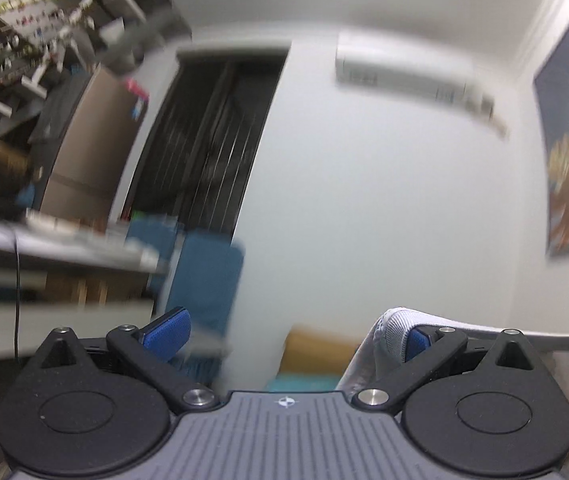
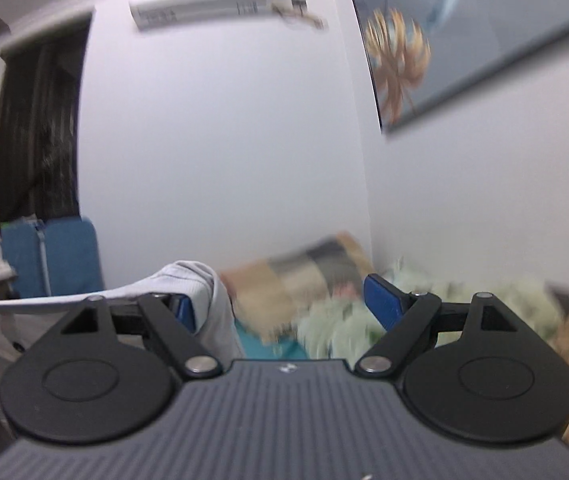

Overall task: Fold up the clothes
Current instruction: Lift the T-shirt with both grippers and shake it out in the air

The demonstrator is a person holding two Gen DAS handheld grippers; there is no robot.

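White walls w/ AC unit [image 2: 200,2], framed floral picture [image 2: 464,36], dark doorway [image 1: 208,136], blue chair [image 2: 50,256], cluttered shelves [image 1: 24,40].

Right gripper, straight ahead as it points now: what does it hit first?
Probably the patterned pillow on the bed, with the white wall behind it. Depth is unclear. The right gripper is open, with grey cloth draped over one finger.

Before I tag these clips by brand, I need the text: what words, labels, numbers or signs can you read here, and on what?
No text can be read.
Left gripper body: a small round emblem, no letters.
Right gripper body: a small emblem, blurred.
Air conditioner: dark label patches, too blurred to read.
Brown cabinet: red and blue stickers, too blurred.
Wall picture: only a painted motif, no words.
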